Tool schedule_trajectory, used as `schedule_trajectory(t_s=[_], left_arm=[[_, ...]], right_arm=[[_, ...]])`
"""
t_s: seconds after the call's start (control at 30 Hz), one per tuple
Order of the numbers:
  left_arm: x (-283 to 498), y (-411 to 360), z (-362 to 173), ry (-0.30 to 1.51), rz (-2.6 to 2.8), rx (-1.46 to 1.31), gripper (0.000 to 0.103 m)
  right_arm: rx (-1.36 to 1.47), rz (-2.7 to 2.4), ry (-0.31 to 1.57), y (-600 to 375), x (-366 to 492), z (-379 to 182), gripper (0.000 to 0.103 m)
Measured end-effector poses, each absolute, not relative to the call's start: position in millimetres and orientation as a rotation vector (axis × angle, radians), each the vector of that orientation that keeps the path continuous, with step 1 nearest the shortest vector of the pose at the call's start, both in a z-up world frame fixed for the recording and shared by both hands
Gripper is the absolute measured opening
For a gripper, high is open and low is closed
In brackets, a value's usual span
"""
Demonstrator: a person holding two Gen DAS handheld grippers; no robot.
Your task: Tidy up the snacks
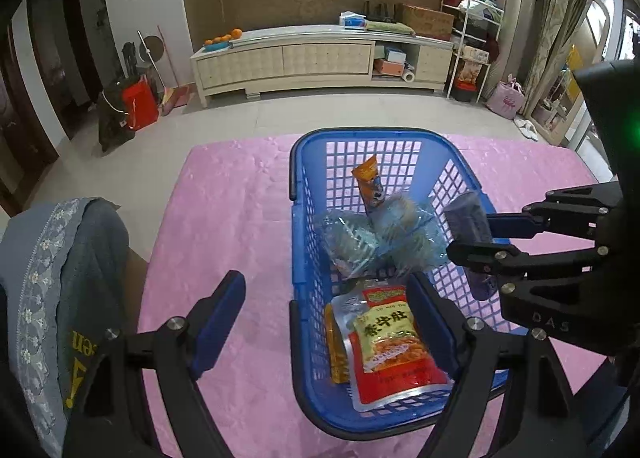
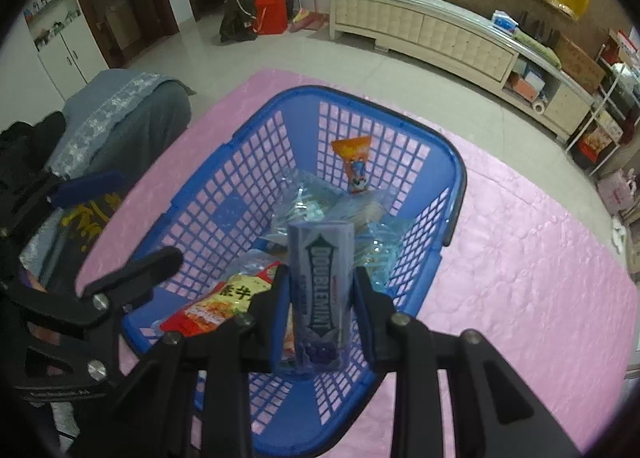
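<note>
A blue plastic basket point(image 1: 304, 194) point(image 2: 452, 162) stands on a pink cloth. In it lie a red and yellow snack pouch point(image 1: 396, 342) point(image 2: 208, 310), clear blue wrappers point(image 1: 384, 242) point(image 2: 304, 206) and an orange packet point(image 1: 370, 182) point(image 2: 354, 162). My right gripper point(image 2: 320, 298) point(image 1: 468, 242) is shut on a purple Doublemint gum pack point(image 2: 320, 290) point(image 1: 466, 218), held over the basket's right side. My left gripper point(image 1: 324, 310) is open and empty, its right finger inside the basket by the pouch, its left finger outside.
The pink cloth point(image 1: 232, 210) point(image 2: 520, 258) covers the table. A chair draped with grey-blue fabric point(image 1: 60, 258) point(image 2: 120, 110) stands at the left edge. A long cream cabinet point(image 1: 320, 58) and tiled floor lie beyond.
</note>
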State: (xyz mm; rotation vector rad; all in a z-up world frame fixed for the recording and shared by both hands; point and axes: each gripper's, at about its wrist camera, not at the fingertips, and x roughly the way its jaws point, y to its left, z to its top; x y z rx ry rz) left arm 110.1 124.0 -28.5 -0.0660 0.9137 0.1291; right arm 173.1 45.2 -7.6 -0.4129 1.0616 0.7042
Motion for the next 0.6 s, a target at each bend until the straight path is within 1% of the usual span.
schedule_trajectory(t_s=[0.1,0.13,0.17,0.23,0.27,0.4,0.43,0.53,0.6], left_arm=[[110.0,125.5,-30.1,0.908,0.135,-0.088,0.081],[109.6,125.2,-30.7,0.906,0.139,-0.094,0.081],[109.0,124.2,-31.7,0.906,0.136,-0.101,0.081],[107.4,121.1,-32.2,0.905,0.120,-0.096,0.081],[104.5,117.4,-30.7,0.891,0.119,-0.083,0.081],[89.5,107.7,-24.8,0.827,0.123,-0.076,0.081],[85.8,105.2,-23.7,0.813,0.123,-0.080,0.081],[63.6,92.1,-13.9,0.712,0.121,-0.079,0.081],[50.8,83.6,-8.2,0.665,0.111,-0.072,0.081]], right_arm=[[-0.433,0.685,1.054,46.2,173.0,-11.2,0.037],[-0.435,0.674,1.054,45.2,173.0,-12.8,0.045],[-0.425,0.675,1.055,42.9,172.6,-13.7,0.057],[-0.394,0.676,1.040,34.5,170.3,-11.7,0.067],[-0.381,0.675,1.022,28.6,167.7,-9.2,0.071],[-0.322,0.654,0.947,-0.4,154.7,2.5,0.082],[-0.298,0.647,0.925,-10.4,150.2,5.6,0.087],[-0.253,0.609,0.857,-36.4,134.4,15.5,0.087],[-0.252,0.556,0.792,-52.6,121.4,22.1,0.093]])
